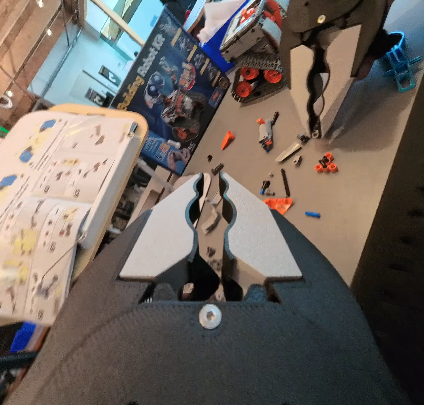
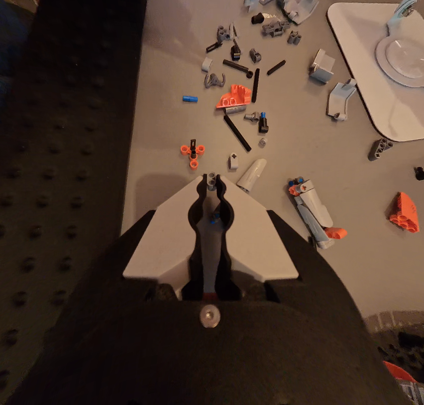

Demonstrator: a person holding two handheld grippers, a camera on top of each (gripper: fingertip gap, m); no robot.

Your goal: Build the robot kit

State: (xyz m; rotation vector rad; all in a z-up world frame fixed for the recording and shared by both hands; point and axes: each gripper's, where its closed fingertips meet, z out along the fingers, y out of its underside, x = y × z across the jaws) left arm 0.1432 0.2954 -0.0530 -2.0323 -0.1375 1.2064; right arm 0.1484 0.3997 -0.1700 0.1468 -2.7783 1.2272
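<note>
The right gripper (image 2: pixel 212 178) is clamped on a small grey two-hole connector (image 2: pixel 211 180) at its very tips, poised above the grey desk (image 2: pixel 160 128). To its left the desk ends at a straight edge, beyond which lies a dark studded surface (image 2: pixel 68 142); between that edge and the gripper the desk is bare apart from an orange three-ring piece (image 2: pixel 193 153) just ahead-left and a blue pin (image 2: pixel 190 98) farther ahead. Straight ahead and to the right the way is crowded: a small grey block (image 2: pixel 233 161) and a pale cone-shaped panel (image 2: pixel 252 175) sit just beside the tips, a long black axle (image 2: pixel 237 133) and an orange angled panel (image 2: pixel 234 96) lie farther ahead, a grey-and-orange assembly (image 2: pixel 314 213) lies to the right, and a white tray (image 2: pixel 376 109) fills the far right corner. The left gripper (image 1: pixel 211 176) has its fingers slightly apart with nothing between the tips; small grey pieces show through the gap lower down, too blurred to tell whether they are touched. Ahead-right of it are scattered parts and the right gripper (image 1: pixel 315 133) coming down from above. Left of it stands an open instruction booklet (image 1: pixel 57 187), ahead a dark blue kit box (image 1: pixel 174 96), and beyond a tracked robot model (image 1: pixel 257 57).
</note>
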